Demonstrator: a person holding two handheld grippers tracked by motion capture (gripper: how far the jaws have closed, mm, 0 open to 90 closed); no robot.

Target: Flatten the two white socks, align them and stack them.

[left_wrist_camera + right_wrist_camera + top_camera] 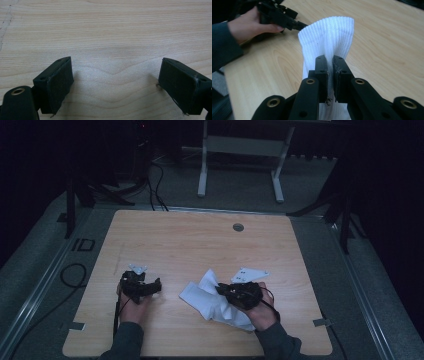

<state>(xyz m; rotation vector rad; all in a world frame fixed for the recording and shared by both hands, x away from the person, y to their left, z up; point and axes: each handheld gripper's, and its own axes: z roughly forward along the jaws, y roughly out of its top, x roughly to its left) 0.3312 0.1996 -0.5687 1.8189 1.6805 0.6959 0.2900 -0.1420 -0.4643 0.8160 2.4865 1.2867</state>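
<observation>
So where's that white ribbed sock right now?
The white ribbed sock lies right of centre on the wooden table in the high view, pinched in the right tool.

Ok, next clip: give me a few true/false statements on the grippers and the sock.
1. The right gripper is shut on the white sock. True.
2. The left gripper is shut on the sock. False: its fingers stand open over bare table.
3. The sock is black. False: it is white and ribbed.
4. In the high view the sock lies right of the left gripper. True.
</observation>
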